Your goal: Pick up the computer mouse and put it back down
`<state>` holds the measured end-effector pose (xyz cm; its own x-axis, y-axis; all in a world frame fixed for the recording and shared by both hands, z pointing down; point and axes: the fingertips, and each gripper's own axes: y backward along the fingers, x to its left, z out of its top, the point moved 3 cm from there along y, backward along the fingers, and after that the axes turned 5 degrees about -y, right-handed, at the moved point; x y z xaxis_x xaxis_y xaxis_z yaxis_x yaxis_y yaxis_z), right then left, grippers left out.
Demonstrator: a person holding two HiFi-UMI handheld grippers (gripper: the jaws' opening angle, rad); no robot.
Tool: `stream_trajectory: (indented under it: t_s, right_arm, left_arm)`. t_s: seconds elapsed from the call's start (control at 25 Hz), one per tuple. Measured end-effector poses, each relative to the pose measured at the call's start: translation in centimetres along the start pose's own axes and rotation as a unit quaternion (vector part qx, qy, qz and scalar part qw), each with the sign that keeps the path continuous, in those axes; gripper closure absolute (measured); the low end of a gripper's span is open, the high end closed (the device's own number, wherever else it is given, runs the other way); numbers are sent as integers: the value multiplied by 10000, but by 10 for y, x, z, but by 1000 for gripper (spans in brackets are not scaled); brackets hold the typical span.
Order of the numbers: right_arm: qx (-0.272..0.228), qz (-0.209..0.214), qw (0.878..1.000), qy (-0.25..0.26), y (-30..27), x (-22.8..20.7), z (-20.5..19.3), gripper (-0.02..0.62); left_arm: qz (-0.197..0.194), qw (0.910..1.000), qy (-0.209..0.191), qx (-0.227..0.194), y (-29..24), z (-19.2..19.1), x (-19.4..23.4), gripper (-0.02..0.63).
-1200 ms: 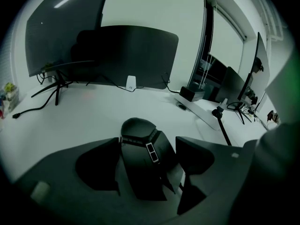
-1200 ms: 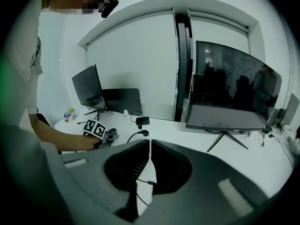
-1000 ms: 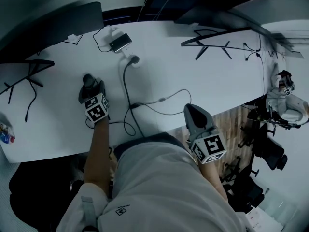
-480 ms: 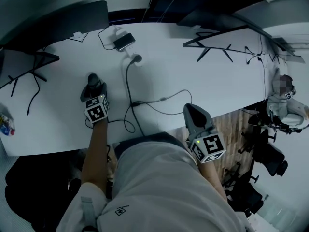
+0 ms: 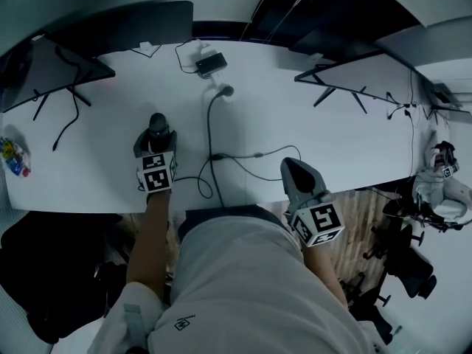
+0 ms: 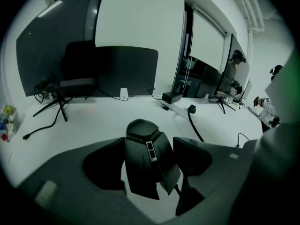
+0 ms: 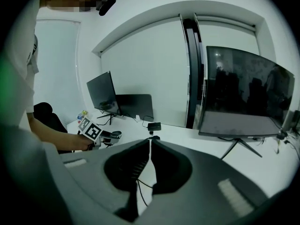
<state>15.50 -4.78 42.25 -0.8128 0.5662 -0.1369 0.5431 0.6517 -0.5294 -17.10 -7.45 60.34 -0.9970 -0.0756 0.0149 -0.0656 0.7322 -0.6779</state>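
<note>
The dark computer mouse (image 6: pixel 144 146) sits between the jaws of my left gripper (image 6: pixel 151 159), and both pads press its sides. Its rear end hangs just above the white table (image 6: pixel 93 121), with its cable trailing underneath. From the head view, the mouse (image 5: pixel 156 123) pokes out ahead of the left gripper (image 5: pixel 153 140) near the table's front left. My right gripper (image 5: pixel 293 169) hovers at the table's front edge, empty, with its jaws closed tip to tip (image 7: pixel 150 143). The right gripper view shows the left gripper's marker cube (image 7: pixel 90 131) far off to the left.
A black cable (image 5: pixel 210 142) runs from a plug (image 5: pixel 225 91) and loops just right of the mouse. A small black box (image 5: pixel 211 63) lies at the back. Monitor stands (image 5: pixel 55 94) (image 5: pixel 346 87) spread at both sides. Colourful items (image 5: pixel 13 157) sit at the left edge.
The left gripper has come up off the table with the mouse between its jaws. The head view has shifted, so the table sits lower and further right. The right gripper has barely moved.
</note>
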Motion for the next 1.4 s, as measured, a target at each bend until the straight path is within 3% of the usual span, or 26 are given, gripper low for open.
stream_trajectory:
  t_s: [0.8, 1.4]
  right_arm:
    - [-509, 1326, 9892, 351, -7, 34, 16, 583]
    - [-571, 1928, 9777, 600, -8, 66, 19, 583]
  left_arm:
    - [324, 9979, -43, -555, 158, 25, -32, 279]
    - [714, 9933, -54, -906, 243, 32, -49, 278]
